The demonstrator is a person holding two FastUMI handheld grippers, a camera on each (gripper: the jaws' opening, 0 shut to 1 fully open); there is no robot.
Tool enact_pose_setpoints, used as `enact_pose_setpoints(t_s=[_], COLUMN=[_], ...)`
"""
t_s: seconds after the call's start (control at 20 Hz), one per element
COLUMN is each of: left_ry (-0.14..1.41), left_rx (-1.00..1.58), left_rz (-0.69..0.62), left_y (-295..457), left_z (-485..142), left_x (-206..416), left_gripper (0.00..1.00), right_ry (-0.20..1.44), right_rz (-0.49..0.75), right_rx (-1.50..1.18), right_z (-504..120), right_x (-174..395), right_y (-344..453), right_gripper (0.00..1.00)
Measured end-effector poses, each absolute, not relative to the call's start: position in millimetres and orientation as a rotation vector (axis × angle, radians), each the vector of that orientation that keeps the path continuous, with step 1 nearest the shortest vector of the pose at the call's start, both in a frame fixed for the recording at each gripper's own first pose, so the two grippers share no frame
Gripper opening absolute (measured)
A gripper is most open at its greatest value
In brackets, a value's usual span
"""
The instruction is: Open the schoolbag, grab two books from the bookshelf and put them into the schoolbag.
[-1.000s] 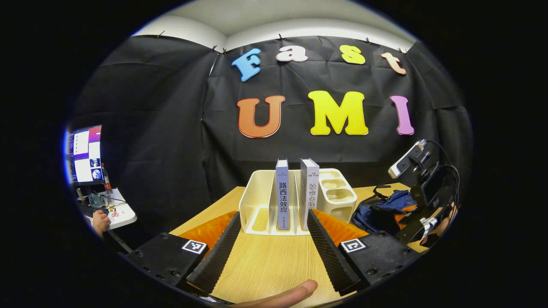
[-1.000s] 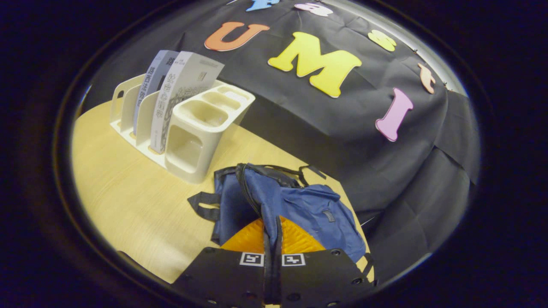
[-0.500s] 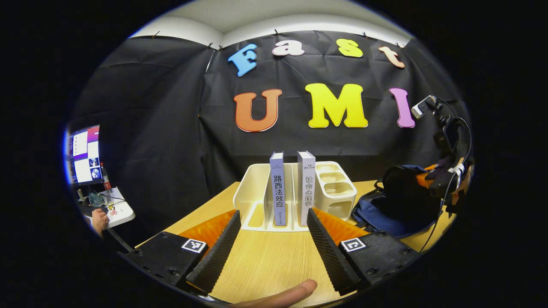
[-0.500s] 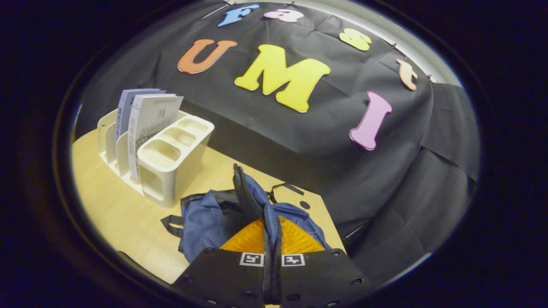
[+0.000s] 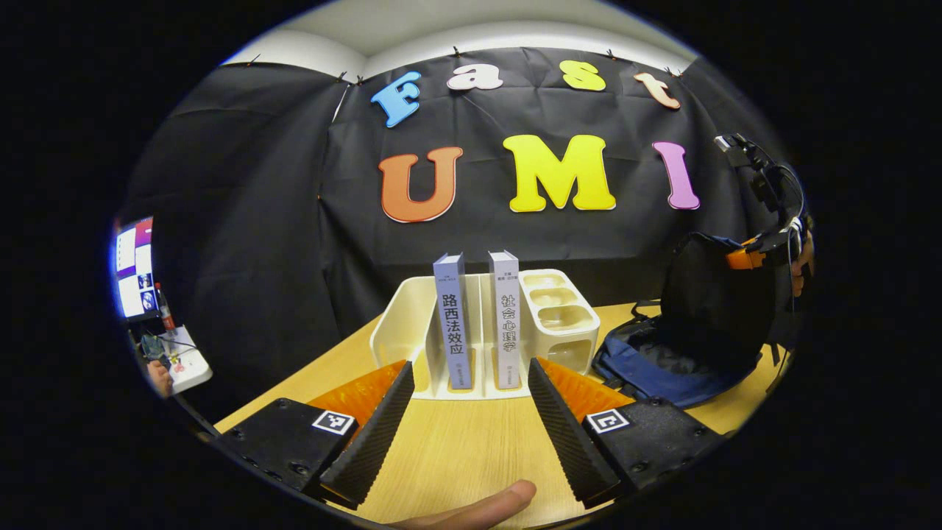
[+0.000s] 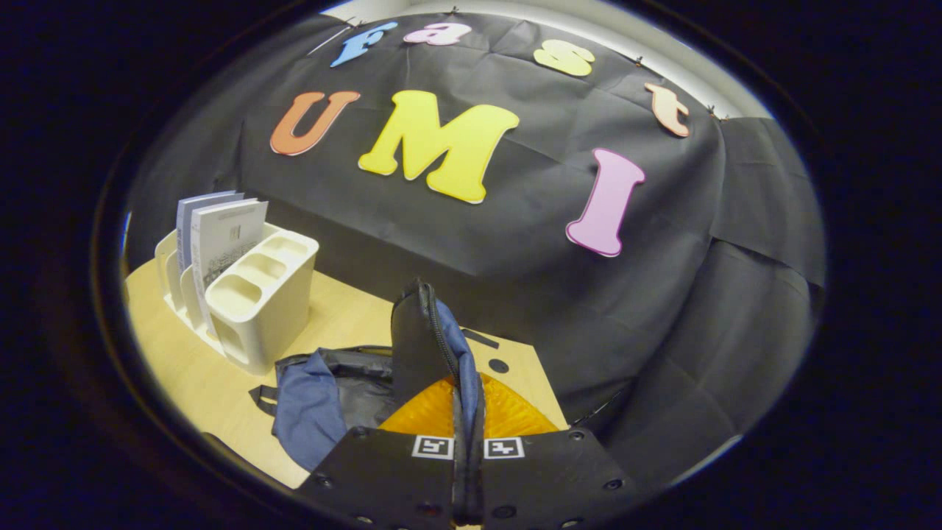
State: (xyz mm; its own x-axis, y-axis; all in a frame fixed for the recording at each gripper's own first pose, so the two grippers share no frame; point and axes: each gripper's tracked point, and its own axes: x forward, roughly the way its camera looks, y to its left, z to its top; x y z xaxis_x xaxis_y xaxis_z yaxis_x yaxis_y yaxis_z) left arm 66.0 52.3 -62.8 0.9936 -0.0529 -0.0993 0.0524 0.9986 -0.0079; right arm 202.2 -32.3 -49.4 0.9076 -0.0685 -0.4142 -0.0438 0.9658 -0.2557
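On the right side of the desk (image 5: 456,449), the schoolbag (image 5: 673,364) lies just beside the white bookshelf (image 5: 559,324), and its flap (image 6: 421,346) is raised upright. The right gripper (image 6: 468,412) has its fingers clenched on the edge of this flap, near the zipper; in the left gripper view it shows up high, at the top of the lifted flap. The left gripper (image 5: 467,401) has its fingers spread wide and holds nothing; it faces the two books (image 5: 478,331), which stand upright in the bookshelf. The step in hand seems to be the opening of the bag. To do it well, the right gripper should probably carry the flap fully back, so the mouth remains wide, and pull gently so that the bag does not slide on the desk.
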Motion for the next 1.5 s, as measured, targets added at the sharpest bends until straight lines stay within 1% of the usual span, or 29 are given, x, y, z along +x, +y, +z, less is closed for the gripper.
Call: enact_pose_setpoints(t_s=[0.2, 0.35, 0.45, 0.75, 0.95, 1.1, 1.35, 1.5], left_ry=[0.15, 0.14, 0.131, 0.11, 0.127, 0.138, 0.254, 0.348], left_rx=[-0.014, 0.009, 0.026, -0.013, -0.026, 0.009, 0.002, 0.02], left_rz=[-0.025, -0.039, -0.065, -0.142, -0.142, -0.135, -0.147, -0.148], left_y=[56, 45, 34, -5, -15, -15, -11, -12], left_z=[-64, -49, -38, 4, 39, 60, 63, 50], left_x=[92, 110, 122, 157, 188, 215, 264, 288], left_gripper=[0.98, 0.98, 0.98, 0.98, 0.98, 0.97, 0.98, 0.97], right_ry=[0.439, 0.439, 0.443, 0.465, 0.468, 0.456, 0.434, 0.43], right_rz=[-0.007, 0.004, -0.013, 0.003, 0.017, 0.028, 0.051, 0.07], right_rx=[-0.231, -0.2, -0.202, -0.153, -0.165, -0.157, -0.138, -0.115], right_z=[-50, -50, -53, -61, -63, -62, -59, -63], right_x=[212, 217, 221, 230, 232, 232, 231, 226], right_y=[-63, -81, -97, -123, -128, -126, -124, -123], right_gripper=[0.0, 0.0, 0.0, 0.0, 0.0, 0.0, 0.0, 0.0])
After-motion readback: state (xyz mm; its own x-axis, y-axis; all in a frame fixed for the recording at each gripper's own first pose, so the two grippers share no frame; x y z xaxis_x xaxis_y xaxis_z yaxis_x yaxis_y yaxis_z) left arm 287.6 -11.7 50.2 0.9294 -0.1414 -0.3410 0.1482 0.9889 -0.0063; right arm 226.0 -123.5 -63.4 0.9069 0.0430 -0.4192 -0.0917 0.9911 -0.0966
